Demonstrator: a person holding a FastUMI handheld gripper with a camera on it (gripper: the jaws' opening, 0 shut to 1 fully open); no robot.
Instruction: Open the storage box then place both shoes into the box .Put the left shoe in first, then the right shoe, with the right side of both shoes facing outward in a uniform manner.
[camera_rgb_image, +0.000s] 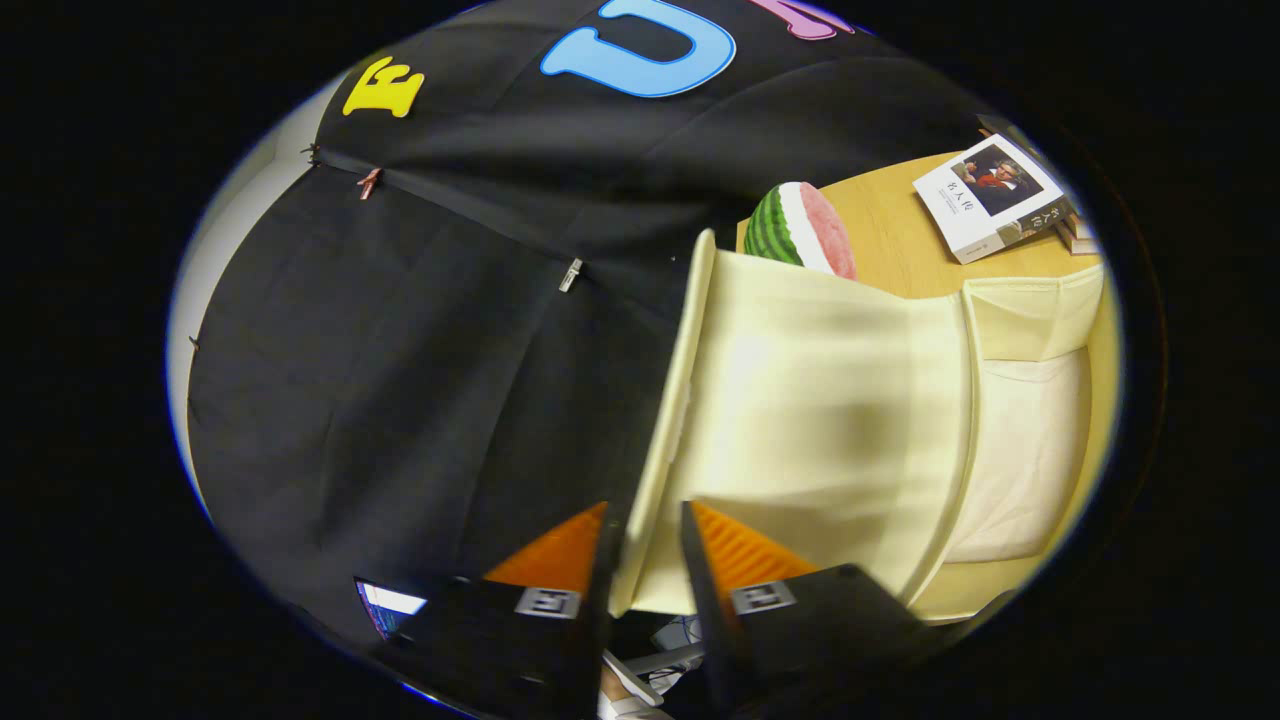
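The gripper sits nearest, its two fingers drawn close on either side of the thin edge of the box lid. The lid's rim runs up from between the fingers toward 12 o'clock. Both fingers appear to press on that edge, so I judge the gripper clamped on the lid.

Beyond the fingers, the cream lid stands raised, its inner face turned toward 3 o'clock. Its hinge line lies toward 3 o'clock of the fingers, and past it the storage box shows its pale inside and a folded fabric wall. The box looks partly or mostly open.

Below the fingers, at about 6 o'clock, a small patch of pale material shows; it may be a shoe, but I cannot tell.

Farther out, at about 1 o'clock, a watermelon slice toy rests on the wooden tabletop just behind the lid's top edge. A book lies beyond it at 2 o'clock.

The step in hand seems to be swinging the lid open. To do it well, keep the grip on the rim firm but follow the arc about the hinge instead of pulling straight, so the soft box does not drag or tip. Carry the lid past upright so it stays back by itself. Mind the toy behind the lid. Let go only once the lid rests steady.
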